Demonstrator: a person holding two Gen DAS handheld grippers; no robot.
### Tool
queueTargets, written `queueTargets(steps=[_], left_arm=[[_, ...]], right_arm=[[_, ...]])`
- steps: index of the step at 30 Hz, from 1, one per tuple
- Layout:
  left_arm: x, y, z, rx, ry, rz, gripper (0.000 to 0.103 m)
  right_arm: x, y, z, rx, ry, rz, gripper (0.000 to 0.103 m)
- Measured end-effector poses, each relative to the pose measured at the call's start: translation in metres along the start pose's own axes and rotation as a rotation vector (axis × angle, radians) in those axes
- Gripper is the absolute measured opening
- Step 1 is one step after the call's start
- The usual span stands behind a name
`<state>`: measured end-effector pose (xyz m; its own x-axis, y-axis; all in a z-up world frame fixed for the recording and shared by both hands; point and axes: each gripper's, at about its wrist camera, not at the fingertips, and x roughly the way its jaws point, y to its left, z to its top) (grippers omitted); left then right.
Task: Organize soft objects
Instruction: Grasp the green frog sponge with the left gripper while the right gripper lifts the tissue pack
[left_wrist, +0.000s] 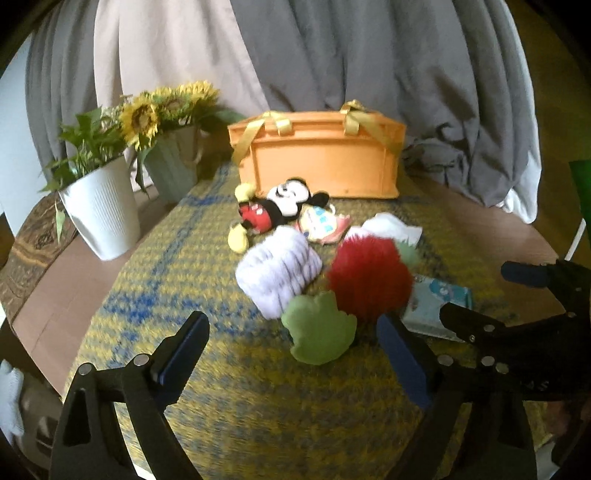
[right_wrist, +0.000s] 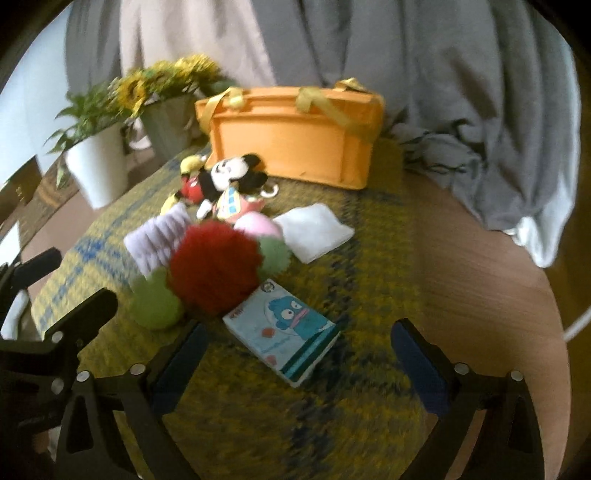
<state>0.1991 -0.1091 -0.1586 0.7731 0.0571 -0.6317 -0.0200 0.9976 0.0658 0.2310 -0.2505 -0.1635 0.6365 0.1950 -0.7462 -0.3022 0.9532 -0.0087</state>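
Soft things lie in a pile on a yellow-blue woven mat (left_wrist: 155, 295): a Mickey plush (left_wrist: 273, 210), a lilac ribbed cloth (left_wrist: 279, 269), a red pompom (left_wrist: 369, 280), a green plush (left_wrist: 319, 332), a white folded cloth (left_wrist: 395, 227) and a tissue pack (right_wrist: 282, 332). An orange bin (left_wrist: 317, 158) with yellow ribbons stands behind them. My left gripper (left_wrist: 295, 354) is open, just short of the green plush. My right gripper (right_wrist: 299, 354) is open around the near end of the tissue pack, and also shows in the left wrist view (left_wrist: 484, 295).
A white pot with a green plant (left_wrist: 99, 210) and a grey-green vase of sunflowers (left_wrist: 173, 162) stand at the back left. Grey and beige curtains (left_wrist: 332, 55) hang behind. Bare wooden tabletop (right_wrist: 480, 266) lies right of the mat.
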Motion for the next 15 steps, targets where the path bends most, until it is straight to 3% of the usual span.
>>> queueTargets(steps=[8, 12, 15], left_arm=[[0.026, -0.018, -0.007, 0.002, 0.045, 0.013, 0.081], [0.04, -0.02, -0.01, -0.007, 0.076, 0.032, 0.076], [0.052, -0.021, -0.014, -0.011, 0.118, 0.026, 0.067]], right_arm=[[0.029, -0.01, -0.008, -0.084, 0.02, 0.09, 0.084], [0.036, -0.016, -0.006, -0.07, 0.011, 0.122, 0.084], [0.042, -0.014, -0.005, -0.078, 0.028, 0.173, 0.084]])
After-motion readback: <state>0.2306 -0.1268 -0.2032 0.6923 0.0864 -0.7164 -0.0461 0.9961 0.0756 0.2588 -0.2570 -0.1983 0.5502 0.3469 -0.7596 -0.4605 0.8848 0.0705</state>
